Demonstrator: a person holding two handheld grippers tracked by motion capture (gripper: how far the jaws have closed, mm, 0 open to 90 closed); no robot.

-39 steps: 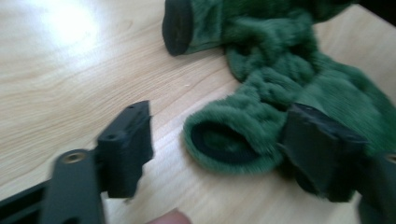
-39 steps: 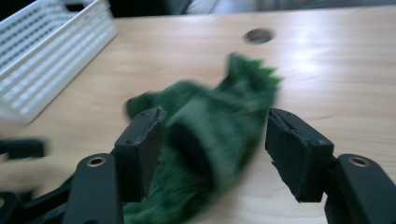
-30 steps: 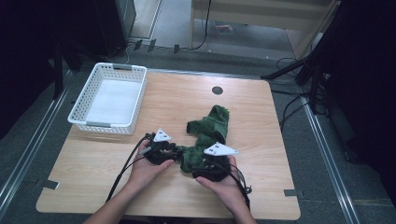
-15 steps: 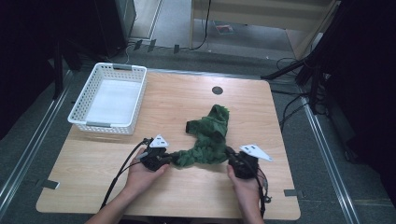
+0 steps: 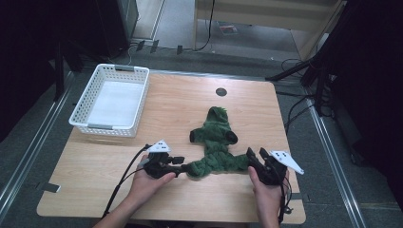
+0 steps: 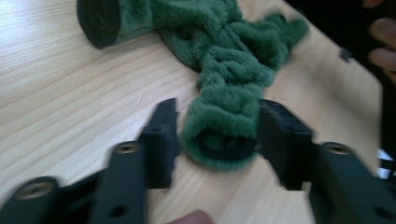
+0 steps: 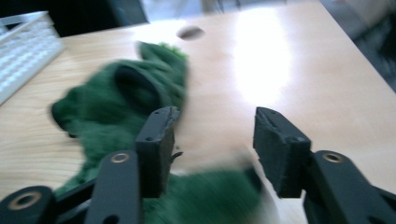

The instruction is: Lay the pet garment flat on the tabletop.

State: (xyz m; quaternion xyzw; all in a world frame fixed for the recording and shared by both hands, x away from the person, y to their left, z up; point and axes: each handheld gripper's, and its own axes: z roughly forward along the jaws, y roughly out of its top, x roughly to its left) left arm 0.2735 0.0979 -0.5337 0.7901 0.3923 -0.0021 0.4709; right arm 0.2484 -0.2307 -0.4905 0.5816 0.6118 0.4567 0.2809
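With both pairs of jaws open, we bracket the green garment's (image 5: 215, 142) cuffs between left gripper (image 6: 217, 135) and right gripper (image 7: 212, 135), clamping likely next

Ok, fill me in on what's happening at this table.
A person holds a gripper in each hand over a fuzzy green garment lying on the wooden table. The left gripper has its jaws open on either side of one cuffed end of the garment, not closed on it. The right gripper is also open, at the garment's other near end. A white basket sits at the far left, apart from the garment.
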